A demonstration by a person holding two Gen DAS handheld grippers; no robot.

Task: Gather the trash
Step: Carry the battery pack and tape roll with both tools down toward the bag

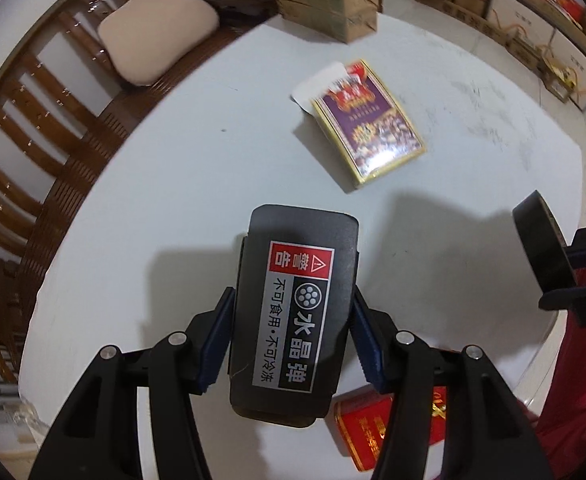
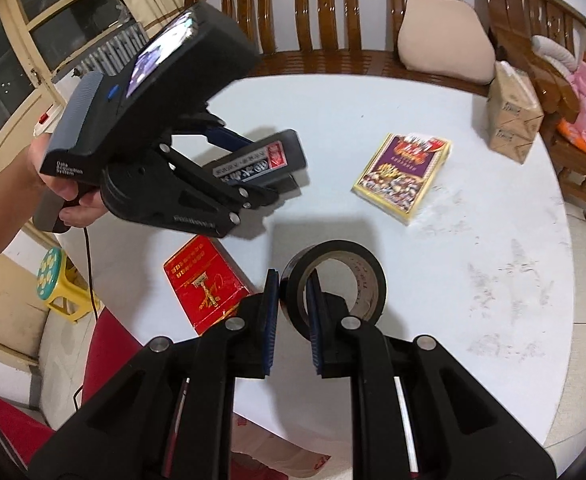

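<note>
Low in the frame, the left claw (image 1: 291, 340) pinches a stiff black box (image 1: 293, 320) by its long sides. The right claw (image 2: 293, 320) pinches a light tape roll (image 2: 333, 284) through its rim, above the worktop (image 2: 473, 260).

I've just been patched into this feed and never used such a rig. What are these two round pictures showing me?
No robot here: a person holds a two-finger gripper in each hand, each carrying a fisheye camera looking along its fingers. The left view shows the left gripper clamped on a black labelled box. The right view shows the right gripper pinching the wall of a black tape roll, one finger inside its hole. On the white round table lie a purple-and-yellow pack and a red pack.
</note>
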